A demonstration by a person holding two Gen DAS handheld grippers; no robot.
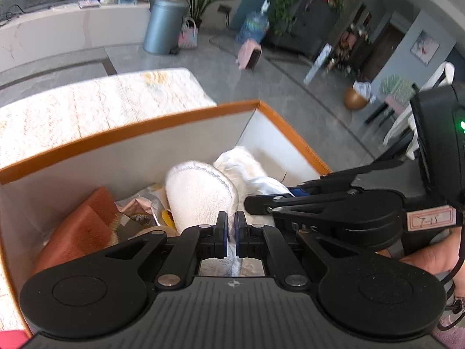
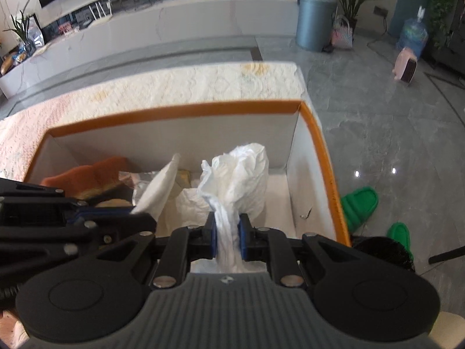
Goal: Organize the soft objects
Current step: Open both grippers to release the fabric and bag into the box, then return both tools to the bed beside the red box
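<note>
A white box with an orange rim stands on a quilted surface. My left gripper is shut on a white terry cloth, which hangs over the box's inside; the same cloth shows in the right wrist view beside the left gripper. My right gripper is shut on a crumpled white plastic bag, held over the box's right half; that bag lies behind the cloth in the left wrist view. An orange plush piece lies in the box's left part.
Crinkled foil wrappers lie on the box floor. The quilted surface extends behind the box. On the grey floor are green slippers, a blue bin, a water jug and a pink item. A hand holds the right gripper.
</note>
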